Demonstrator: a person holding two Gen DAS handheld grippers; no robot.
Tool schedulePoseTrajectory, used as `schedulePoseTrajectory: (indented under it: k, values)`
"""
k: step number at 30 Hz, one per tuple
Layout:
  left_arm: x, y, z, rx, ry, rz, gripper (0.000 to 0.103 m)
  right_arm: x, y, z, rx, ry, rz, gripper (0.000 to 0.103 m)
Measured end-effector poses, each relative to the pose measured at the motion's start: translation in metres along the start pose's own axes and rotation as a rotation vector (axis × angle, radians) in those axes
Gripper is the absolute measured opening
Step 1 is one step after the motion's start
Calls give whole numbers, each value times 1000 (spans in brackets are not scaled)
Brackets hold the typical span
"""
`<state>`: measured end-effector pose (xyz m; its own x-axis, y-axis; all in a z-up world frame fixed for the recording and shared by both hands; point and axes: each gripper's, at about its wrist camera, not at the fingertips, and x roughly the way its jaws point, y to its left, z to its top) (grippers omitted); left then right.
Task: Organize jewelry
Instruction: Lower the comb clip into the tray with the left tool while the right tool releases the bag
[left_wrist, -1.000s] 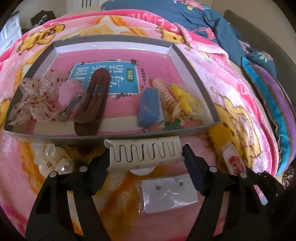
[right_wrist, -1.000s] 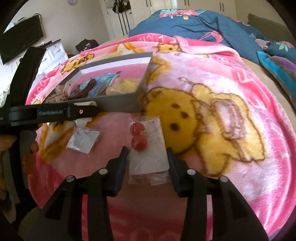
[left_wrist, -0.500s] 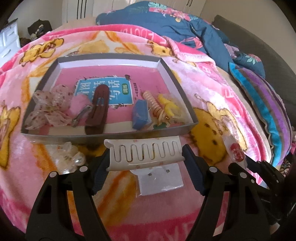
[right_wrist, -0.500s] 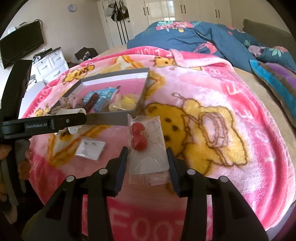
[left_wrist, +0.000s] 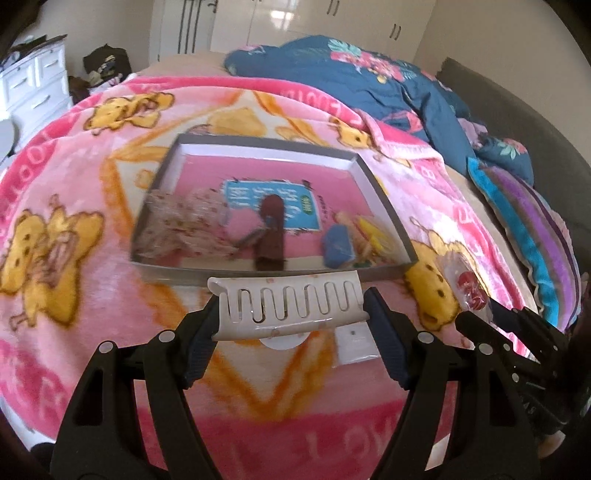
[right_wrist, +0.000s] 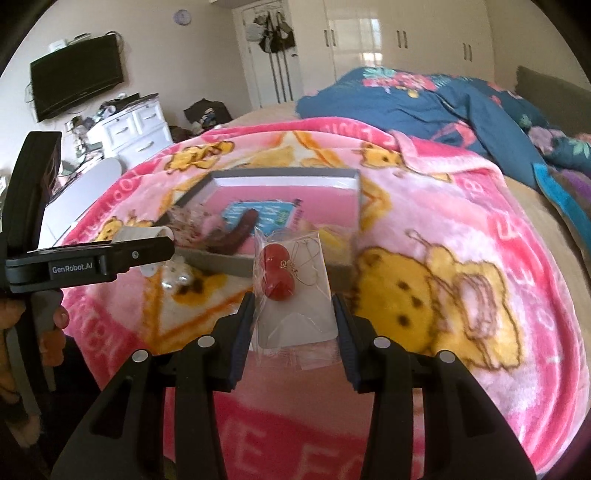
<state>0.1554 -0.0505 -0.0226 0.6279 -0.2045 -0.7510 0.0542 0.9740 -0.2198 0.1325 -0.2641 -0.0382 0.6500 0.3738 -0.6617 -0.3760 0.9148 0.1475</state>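
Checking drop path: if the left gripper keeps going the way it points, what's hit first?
Probably the near wall of the grey tray, just beyond the held cream hair clip; depth is unclear.

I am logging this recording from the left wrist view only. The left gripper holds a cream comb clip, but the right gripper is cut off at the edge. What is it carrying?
Observer: The right gripper is shut on a clear packet holding red bead earrings on a card.
Operator: Is it over the tray?
Observer: I cannot tell; the packet overlaps the grey tray's near wall.
Operator: Is anything hidden from me outside the tray?
Observer: A pearl-like clip lies on the blanket by that wall, below the left gripper and its cream comb clip.
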Motion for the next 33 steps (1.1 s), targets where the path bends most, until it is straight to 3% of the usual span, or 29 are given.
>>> schedulePoseTrajectory:
  k: [19, 33]
  values:
    - [-34, 62, 5, -68, -74, 44, 66, 16, 63, 45, -72, -54, 73, 40]
    - [-25, 79, 34, -97, -94, 58, 66, 36, 64, 70, -79, -82, 72, 40]
